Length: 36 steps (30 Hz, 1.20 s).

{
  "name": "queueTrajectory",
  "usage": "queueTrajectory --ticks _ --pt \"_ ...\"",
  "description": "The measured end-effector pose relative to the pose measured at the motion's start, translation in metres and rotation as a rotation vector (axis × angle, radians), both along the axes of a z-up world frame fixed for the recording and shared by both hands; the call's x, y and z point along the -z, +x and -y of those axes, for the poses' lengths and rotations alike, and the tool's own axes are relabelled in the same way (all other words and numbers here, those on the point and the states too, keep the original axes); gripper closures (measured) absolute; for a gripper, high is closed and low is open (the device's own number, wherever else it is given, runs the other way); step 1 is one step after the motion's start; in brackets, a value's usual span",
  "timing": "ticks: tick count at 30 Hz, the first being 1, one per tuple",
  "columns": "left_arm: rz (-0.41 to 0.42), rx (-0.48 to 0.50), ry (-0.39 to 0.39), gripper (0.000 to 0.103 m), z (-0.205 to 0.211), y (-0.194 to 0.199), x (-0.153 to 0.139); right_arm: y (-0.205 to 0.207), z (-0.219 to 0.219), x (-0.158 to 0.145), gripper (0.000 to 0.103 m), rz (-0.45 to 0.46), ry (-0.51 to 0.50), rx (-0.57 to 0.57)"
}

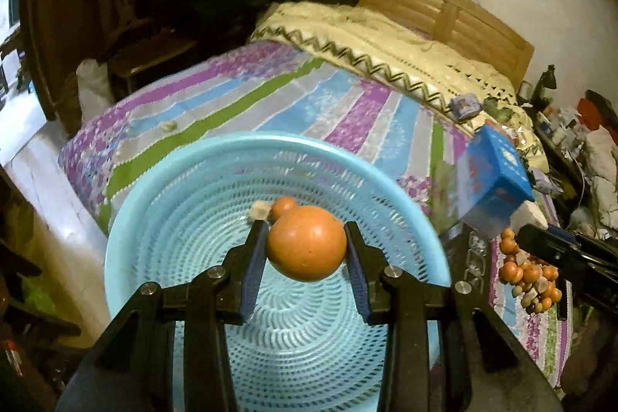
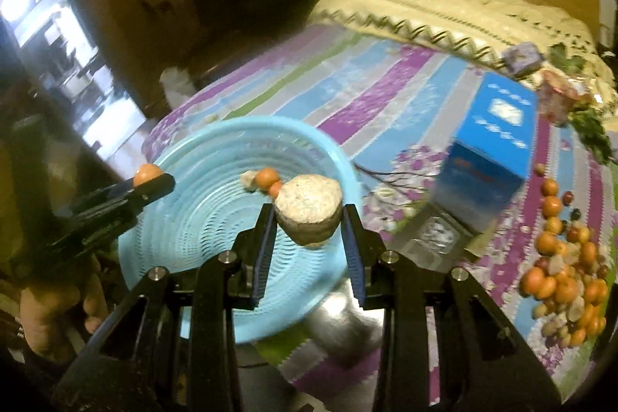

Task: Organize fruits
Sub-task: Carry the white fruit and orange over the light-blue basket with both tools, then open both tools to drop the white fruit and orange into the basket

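My left gripper (image 1: 307, 228) is shut on an orange fruit (image 1: 307, 244) and hangs over the light blue perforated basket (image 1: 154, 199). A small orange (image 1: 284, 206) and a pale lump (image 1: 259, 209) lie inside the basket. My right gripper (image 2: 308, 211) is shut on a pale, rough, round fruit (image 2: 309, 205) above the basket (image 2: 185, 161), where small oranges (image 2: 267, 177) lie. In the right wrist view the left gripper (image 2: 148, 182) shows at the basket's left rim with its orange (image 2: 146, 173). A heap of small fruits (image 2: 564, 257) lies on the bed to the right.
The basket sits on a bed with a striped purple, blue and green cover (image 1: 270, 103). A blue carton (image 2: 490, 149) stands right of the basket, a clear wrapped pack (image 2: 436, 238) before it. A cream blanket (image 1: 386, 41) and wooden headboard (image 1: 444, 10) lie beyond. A hand (image 2: 46, 311) shows lower left.
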<state>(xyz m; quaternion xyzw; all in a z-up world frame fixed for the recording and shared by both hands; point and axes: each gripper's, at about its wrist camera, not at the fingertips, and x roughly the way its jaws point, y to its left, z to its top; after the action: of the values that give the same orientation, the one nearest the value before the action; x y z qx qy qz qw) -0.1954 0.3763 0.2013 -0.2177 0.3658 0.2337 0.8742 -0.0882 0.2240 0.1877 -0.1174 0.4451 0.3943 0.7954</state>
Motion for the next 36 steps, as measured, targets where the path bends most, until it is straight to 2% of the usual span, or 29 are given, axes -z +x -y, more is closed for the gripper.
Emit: queueTrajectory --ticks 7,21,36 --pt "-0.062 0.004 -0.057 0.063 -0.020 -0.005 0.018 0.002 -0.033 0.019 0.068 -0.085 -0.055 -0.054" --pt "-0.151 0.005 -0.181 0.062 -0.050 -0.001 0.052 0.008 -0.052 0.054 0.068 -0.209 -0.179 -0.076" --pt "-0.187 0.037 -0.201 0.062 -0.051 0.006 0.061 0.006 -0.061 0.060 0.068 -0.228 -0.212 -0.106"
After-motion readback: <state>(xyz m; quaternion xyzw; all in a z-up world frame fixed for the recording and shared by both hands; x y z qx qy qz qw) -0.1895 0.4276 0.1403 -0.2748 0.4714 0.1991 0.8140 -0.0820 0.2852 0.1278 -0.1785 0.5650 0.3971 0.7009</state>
